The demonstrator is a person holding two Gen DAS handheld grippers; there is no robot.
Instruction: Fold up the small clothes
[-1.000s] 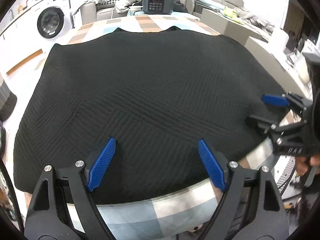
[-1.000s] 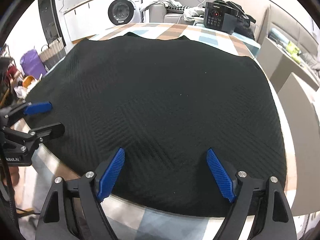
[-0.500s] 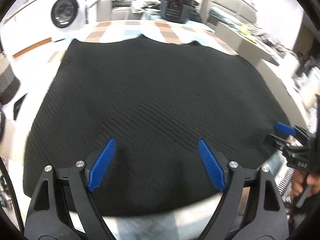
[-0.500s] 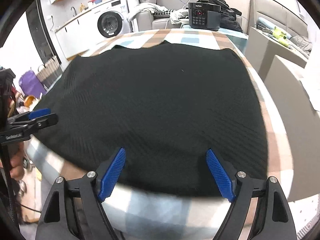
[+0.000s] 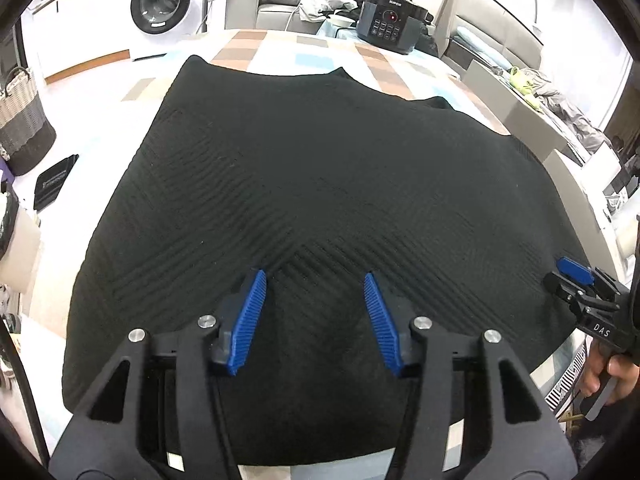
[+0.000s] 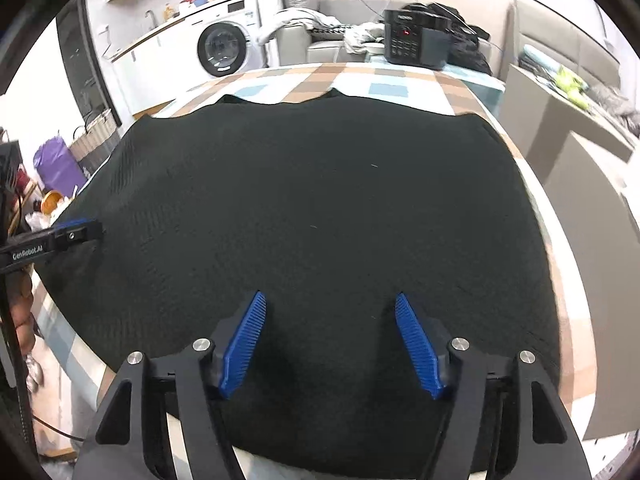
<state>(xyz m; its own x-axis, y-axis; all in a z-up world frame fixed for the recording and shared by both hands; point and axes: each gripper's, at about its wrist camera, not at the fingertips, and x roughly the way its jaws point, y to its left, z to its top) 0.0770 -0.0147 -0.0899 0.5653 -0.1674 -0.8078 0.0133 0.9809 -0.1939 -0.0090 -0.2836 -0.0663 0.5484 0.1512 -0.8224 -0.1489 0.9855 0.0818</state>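
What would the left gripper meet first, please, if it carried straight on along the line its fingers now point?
Most likely the black knitted garment spread on the checked table. The left gripper tilts down over its near part, jaws just closing, with nothing else visible in between; whether they already touch the fabric is unclear.

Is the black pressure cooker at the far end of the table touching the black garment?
Apart. In the left wrist view, bare checkered tablecloth shows between the pressure cooker and the black garment's far edge; the right wrist view agrees.
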